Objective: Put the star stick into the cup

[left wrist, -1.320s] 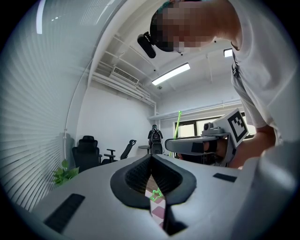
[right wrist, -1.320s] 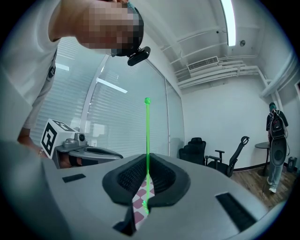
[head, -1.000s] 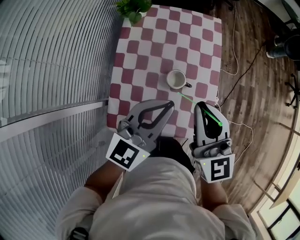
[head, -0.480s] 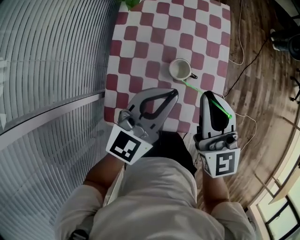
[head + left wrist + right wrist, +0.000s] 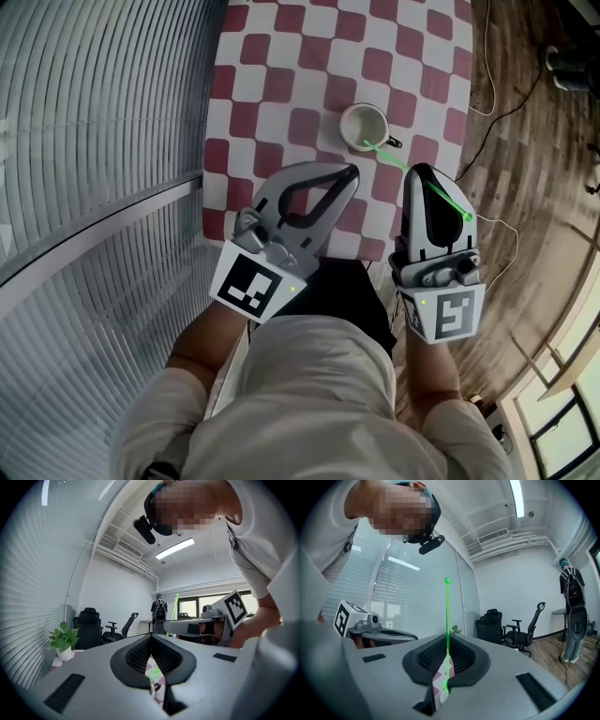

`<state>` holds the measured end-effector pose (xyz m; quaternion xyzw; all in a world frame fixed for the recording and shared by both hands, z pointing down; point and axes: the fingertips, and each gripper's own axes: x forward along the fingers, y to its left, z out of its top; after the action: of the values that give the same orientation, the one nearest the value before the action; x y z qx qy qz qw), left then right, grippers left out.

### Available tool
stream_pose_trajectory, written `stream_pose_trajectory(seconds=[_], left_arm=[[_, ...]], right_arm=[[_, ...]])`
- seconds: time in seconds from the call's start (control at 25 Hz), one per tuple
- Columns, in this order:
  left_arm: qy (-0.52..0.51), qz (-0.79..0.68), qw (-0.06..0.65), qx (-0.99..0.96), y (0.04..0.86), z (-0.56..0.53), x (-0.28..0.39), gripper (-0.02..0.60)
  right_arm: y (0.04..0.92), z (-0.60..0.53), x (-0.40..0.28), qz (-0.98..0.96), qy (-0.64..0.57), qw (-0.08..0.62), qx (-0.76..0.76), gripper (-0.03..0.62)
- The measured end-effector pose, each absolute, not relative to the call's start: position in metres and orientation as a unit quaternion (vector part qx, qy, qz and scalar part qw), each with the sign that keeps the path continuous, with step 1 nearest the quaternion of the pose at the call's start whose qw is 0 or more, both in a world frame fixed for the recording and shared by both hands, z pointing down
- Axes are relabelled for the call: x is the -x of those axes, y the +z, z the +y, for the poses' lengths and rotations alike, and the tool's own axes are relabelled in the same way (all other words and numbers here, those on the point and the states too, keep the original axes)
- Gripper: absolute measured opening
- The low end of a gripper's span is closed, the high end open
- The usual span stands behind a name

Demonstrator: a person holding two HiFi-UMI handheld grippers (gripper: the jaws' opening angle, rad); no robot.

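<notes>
A white cup (image 5: 362,125) stands on the red-and-white checked table (image 5: 251,66). My right gripper (image 5: 419,172) is shut on the thin green star stick (image 5: 441,197), just near-right of the cup. The stick's star end (image 5: 367,144) lies at the cup's near rim and its ball end points back over the gripper. In the right gripper view the stick (image 5: 447,620) rises straight up from the closed right gripper (image 5: 447,638). My left gripper (image 5: 351,174) is shut and holds nothing, near-left of the cup. Through the left gripper (image 5: 151,637) I see the star (image 5: 153,676) and the cup (image 5: 157,689).
A slatted glass wall (image 5: 94,141) runs along the table's left. Cables (image 5: 500,234) trail over the wooden floor on the right. A potted plant (image 5: 63,641) stands at the table's far end. Office chairs (image 5: 89,627) and a standing person (image 5: 159,609) are farther back.
Both grippers have moved toward the cup. The stick's star end, which was short of the cup, has reached its near rim. Both grippers stay shut.
</notes>
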<state>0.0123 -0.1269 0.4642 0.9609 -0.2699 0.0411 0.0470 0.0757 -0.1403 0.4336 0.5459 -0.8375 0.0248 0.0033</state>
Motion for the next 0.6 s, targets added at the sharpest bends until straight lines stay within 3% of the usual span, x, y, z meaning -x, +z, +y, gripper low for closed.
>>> stream_pose_trajectory(seconds=[0.6], left_arm=[[0.050, -0.277, 0.056, -0.958, 0.486, -0.143, -0.011, 0.032]], right_arm=[[0.473, -0.153, -0.077, -0.834, 0.056, 0.000, -0.549, 0.040]])
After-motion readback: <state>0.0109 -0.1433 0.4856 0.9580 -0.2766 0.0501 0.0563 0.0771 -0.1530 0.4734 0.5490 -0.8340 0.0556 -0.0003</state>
